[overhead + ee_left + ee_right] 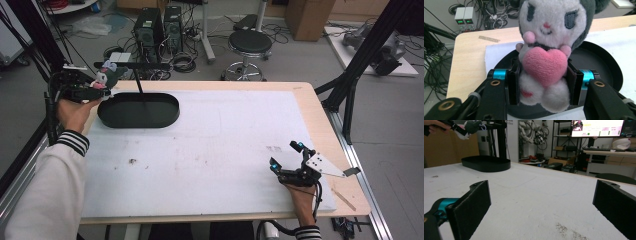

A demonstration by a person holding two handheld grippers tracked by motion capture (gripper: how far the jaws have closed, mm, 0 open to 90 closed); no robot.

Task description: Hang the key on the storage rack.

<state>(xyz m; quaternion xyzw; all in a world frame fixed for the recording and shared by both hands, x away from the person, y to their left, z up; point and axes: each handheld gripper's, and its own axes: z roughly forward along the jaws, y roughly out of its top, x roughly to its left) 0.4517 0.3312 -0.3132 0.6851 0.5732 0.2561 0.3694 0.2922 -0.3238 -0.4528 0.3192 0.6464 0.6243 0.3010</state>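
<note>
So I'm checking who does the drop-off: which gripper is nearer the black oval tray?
Left. The left gripper holds the grey-and-white plush toy above the black oval tray's left end; the right gripper rests open, far across the table.

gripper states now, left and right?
Left gripper: closed on the plush toy, above the black tray.
Right gripper: open, holding nothing.

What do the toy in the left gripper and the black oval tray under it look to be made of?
Plush toy: soft, fuzzy white and grey pile fabric with stitched face, holding a pink heart; the left gripper pads dent its body, suggesting stuffing. Black oval tray: rigid, thin-walled, matte with a slight sheen, probably plastic, possibly painted metal.
</note>
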